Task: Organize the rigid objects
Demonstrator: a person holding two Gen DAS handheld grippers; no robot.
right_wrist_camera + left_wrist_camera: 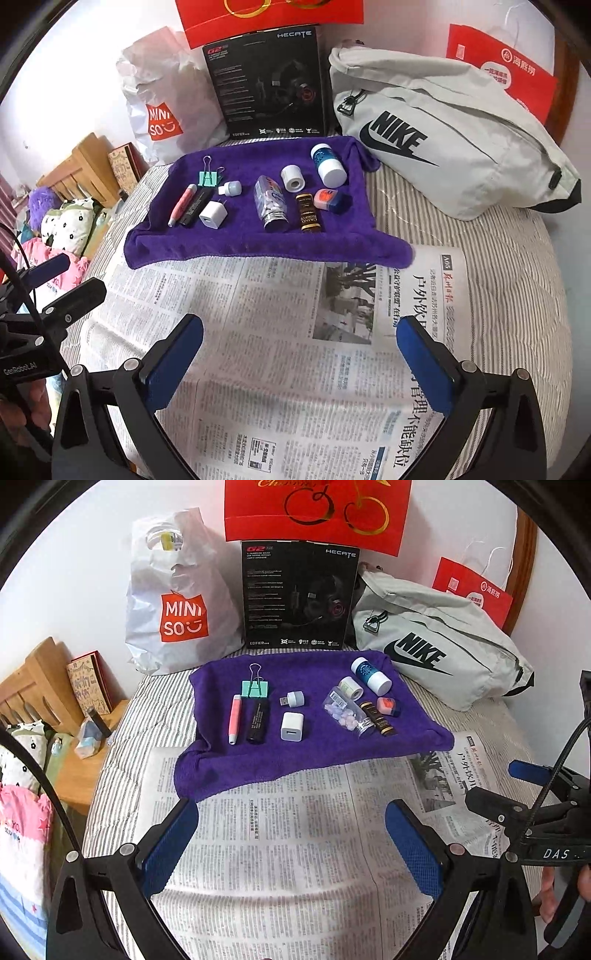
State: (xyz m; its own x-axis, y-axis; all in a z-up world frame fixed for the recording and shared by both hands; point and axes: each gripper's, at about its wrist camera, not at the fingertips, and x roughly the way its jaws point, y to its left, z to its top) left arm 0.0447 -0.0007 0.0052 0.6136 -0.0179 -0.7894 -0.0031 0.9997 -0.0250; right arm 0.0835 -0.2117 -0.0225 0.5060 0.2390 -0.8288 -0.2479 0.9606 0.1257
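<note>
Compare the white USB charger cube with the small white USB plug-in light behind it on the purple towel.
The charger cube is a larger, squarish block; the USB light is smaller, with a rounded cap. The charger cube shows a USB socket on its near face and prongs at the back in the right wrist view; the USB light has a metal USB plug sticking out to the left. Both are white, lie on the purple towel, and do not touch.

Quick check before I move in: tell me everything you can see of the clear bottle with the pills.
The clear pill bottle lies on its side on the purple towel, silver cap toward the camera. It looks like transparent plastic, holding pale pink and lilac tablets, with a printed label near its far end. The dark brown bottle lies close on its right; contact is unclear. Neither gripper is near it.
</note>
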